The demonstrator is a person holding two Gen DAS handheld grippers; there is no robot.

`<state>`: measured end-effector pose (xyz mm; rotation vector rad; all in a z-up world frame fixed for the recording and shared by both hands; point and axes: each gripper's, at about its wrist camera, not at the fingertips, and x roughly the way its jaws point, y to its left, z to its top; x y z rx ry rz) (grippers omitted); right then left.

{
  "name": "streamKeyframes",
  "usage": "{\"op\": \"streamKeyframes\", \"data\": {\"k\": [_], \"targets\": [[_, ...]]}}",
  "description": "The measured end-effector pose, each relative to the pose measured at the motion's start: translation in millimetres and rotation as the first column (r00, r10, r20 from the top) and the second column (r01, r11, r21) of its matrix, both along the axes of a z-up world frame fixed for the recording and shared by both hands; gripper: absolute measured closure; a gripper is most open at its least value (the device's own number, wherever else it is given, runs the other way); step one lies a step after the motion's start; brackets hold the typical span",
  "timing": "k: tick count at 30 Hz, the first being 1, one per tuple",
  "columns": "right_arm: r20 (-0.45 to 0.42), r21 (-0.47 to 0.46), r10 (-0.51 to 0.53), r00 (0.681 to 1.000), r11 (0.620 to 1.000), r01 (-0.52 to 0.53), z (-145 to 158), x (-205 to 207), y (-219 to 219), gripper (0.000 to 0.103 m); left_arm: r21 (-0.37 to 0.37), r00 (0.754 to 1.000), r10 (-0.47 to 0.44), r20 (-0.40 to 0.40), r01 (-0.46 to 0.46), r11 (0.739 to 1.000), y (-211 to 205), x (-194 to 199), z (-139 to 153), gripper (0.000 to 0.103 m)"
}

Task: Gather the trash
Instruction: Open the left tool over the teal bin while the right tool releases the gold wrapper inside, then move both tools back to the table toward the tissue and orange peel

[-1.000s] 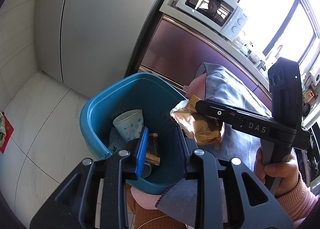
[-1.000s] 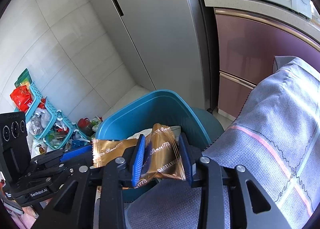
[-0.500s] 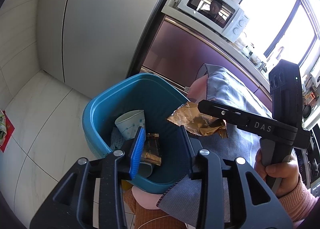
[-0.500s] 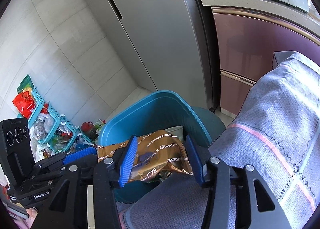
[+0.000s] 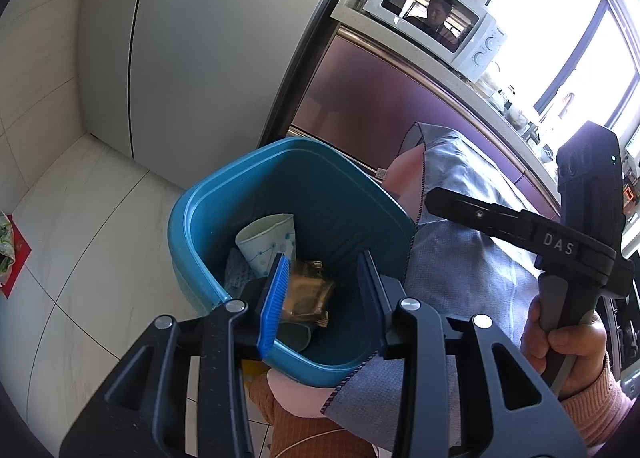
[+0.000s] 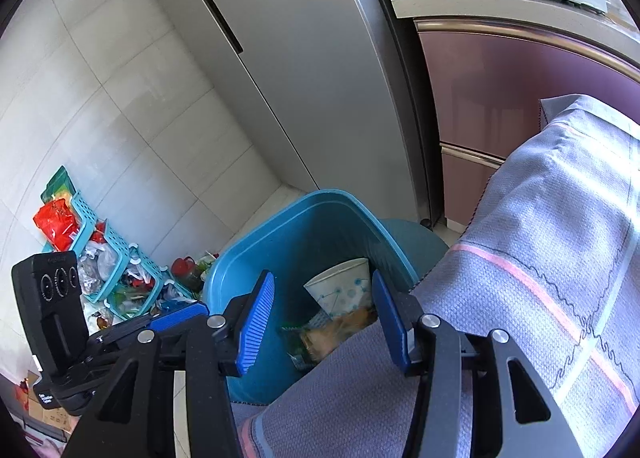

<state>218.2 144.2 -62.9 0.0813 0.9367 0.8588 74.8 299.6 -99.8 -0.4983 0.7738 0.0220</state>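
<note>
A: Left side first?

B: Found the left hand-held gripper (image 5: 322,262) released and empty, poised over the blue bin (image 5: 192,217).

A: And the trash?

B: Saw the gold wrapper (image 5: 306,292) down inside the bin, beside the paper cup (image 5: 268,242), below and ahead of those spread fingers. Seemed to lie with its long axis along the fingers' line, though too blurred to be sure.

A: Right side?

B: Found the right hand-held gripper (image 6: 320,278) likewise released, holding nothing, over the bin's edge against the grey cloth (image 6: 540,258). Judged the left nearer the wrapper. Spotted no further trash on the cloth, so probably needed to turn away from the bin.
</note>
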Motion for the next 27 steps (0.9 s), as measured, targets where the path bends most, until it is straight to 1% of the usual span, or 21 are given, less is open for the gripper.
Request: {"op": "streamKeyframes", "data": {"k": [3, 9, 15, 18, 20, 23, 27], "targets": [[0.001, 0.009, 0.003, 1.0, 1.0, -0.003, 2, -2, -6, 0.054, 0.003, 1.0, -0.004, 0.005, 0.004, 1.0, -2, 0, 2, 0.068], [0.013, 0.032, -0.003, 1.0, 0.999, 0.003, 8, -8, -24, 0.053, 0.018, 0.999, -0.024, 0.026, 0.023, 1.0, -10, 1, 9, 0.065], [0.072, 0.053, -0.033, 0.997, 0.998, 0.029, 23, -25, -56, 0.041, 0.039, 0.994, -0.079, 0.075, 0.076, 0.996, -28, -2, 24, 0.054], [0.096, 0.067, -0.067, 0.993, 0.996, 0.061, 30, -34, -80, 0.039, 0.062, 0.986, -0.126, 0.105, 0.12, 0.991, -45, -1, 33, 0.048], [0.102, 0.076, -0.094, 0.99, 0.993, 0.087, 33, -39, -98, 0.035, 0.066, 0.979, -0.166, 0.119, 0.159, 0.985, -59, 2, 38, 0.045], [0.109, 0.092, -0.154, 0.982, 0.985, 0.144, 37, -47, -127, 0.033, 0.073, 0.965, -0.23, 0.127, 0.222, 0.972, -83, 8, 42, 0.045], [0.134, 0.097, -0.232, 0.963, 0.971, 0.22, 39, -63, -166, 0.033, 0.085, 0.94, -0.316, 0.129, 0.307, 0.948, -119, 18, 46, 0.045]]}}
